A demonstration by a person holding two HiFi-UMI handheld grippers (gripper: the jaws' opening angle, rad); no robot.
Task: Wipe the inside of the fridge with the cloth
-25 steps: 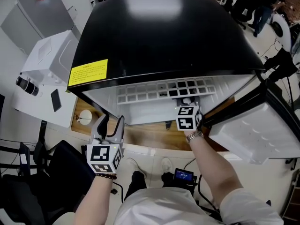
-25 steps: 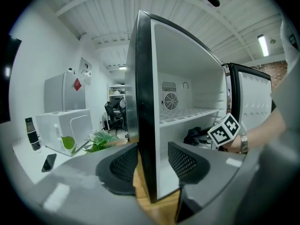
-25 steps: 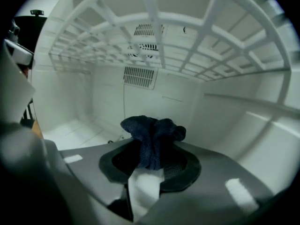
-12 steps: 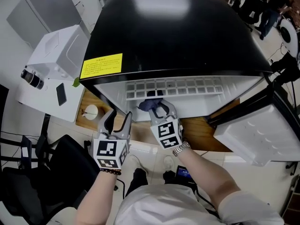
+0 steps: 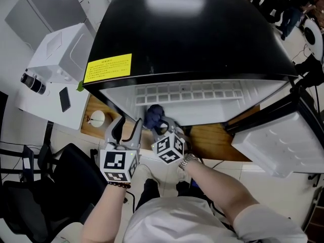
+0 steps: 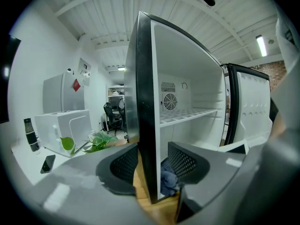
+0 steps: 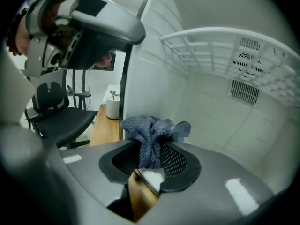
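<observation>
Pinching blue-grey cloth (image 7: 150, 128), right gripper (image 5: 161, 127) at fridge (image 5: 192, 34) open front, left gripper (image 5: 125, 129) at its nine o'clock, jaws spread apart.

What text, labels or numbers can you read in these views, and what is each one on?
Yellow label on top of the black fridge: printed lines, too small to read.
Red sticker on the grey cabinet: no legible text.
Nothing else readable in any view.
</observation>
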